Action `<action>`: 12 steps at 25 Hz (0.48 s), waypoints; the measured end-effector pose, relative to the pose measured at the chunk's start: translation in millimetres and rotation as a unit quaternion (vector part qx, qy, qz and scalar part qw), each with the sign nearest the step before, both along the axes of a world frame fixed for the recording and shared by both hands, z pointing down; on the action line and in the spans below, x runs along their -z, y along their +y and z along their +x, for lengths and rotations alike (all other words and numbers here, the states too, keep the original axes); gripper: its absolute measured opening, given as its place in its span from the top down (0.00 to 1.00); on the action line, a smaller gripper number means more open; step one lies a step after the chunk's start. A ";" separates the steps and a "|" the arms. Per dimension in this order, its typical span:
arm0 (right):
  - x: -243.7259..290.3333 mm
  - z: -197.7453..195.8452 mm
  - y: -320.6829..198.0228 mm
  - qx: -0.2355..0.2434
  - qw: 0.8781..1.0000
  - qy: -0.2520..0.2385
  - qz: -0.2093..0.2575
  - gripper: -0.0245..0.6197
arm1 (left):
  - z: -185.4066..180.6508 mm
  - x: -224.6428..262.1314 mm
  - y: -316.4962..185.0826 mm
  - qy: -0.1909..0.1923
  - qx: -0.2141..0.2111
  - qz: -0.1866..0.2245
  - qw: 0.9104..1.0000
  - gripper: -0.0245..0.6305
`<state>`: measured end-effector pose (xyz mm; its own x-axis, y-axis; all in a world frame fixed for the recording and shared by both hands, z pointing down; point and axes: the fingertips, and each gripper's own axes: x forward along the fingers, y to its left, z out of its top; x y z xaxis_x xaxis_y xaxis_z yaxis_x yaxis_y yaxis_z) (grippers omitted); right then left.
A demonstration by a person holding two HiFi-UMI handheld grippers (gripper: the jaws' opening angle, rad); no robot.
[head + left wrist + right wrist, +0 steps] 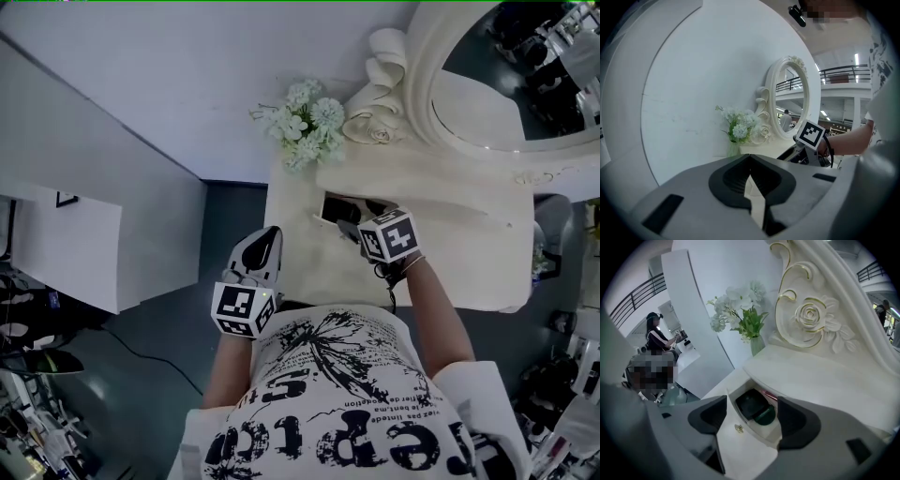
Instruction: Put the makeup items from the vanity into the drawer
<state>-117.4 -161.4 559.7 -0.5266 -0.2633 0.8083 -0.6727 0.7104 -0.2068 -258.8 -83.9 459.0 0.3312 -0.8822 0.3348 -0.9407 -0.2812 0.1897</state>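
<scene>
The white vanity [459,248] has a small drawer [336,208] pulled open at its left front. In the right gripper view the drawer [729,398] holds a black compact [749,405], a dark green round item [766,416] and a pink stick [769,395]. A gold knob [739,428] sits on the drawer front. My right gripper [751,414] hovers open just above the drawer with nothing between its jaws; in the head view it [354,225] is over the same spot. My left gripper [266,247] hangs off the vanity's left front edge, shut and empty [750,183].
A vase of white flowers [305,127] stands at the vanity's back left corner. An oval mirror [506,84] in a carved frame rises behind the top. A white wall [693,84] is to the left. A person [655,333] sits at a distant desk.
</scene>
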 end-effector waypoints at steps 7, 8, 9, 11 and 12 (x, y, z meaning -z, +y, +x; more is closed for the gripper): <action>36.7 20.6 -0.1 -0.079 0.993 -0.049 0.070 0.43 | 23.8 9.4 -6.0 -0.002 -0.031 0.014 0.999 0.93; 40.5 24.8 1.4 -0.084 0.992 -0.047 0.081 0.46 | 27.6 12.1 -7.8 -0.002 -0.035 0.017 0.999 0.93; 45.2 30.0 2.2 -0.092 0.990 -0.046 0.093 0.55 | 31.6 15.2 -9.2 -0.003 -0.038 0.020 0.999 0.93; 58.1 42.1 2.3 -0.116 0.984 -0.051 0.124 0.73 | 40.3 21.7 -11.2 -0.006 -0.045 0.025 0.999 0.93; 66.1 48.2 1.9 -0.130 0.979 -0.057 0.143 0.76 | 44.8 25.2 -12.6 -0.008 -0.049 0.028 0.998 0.93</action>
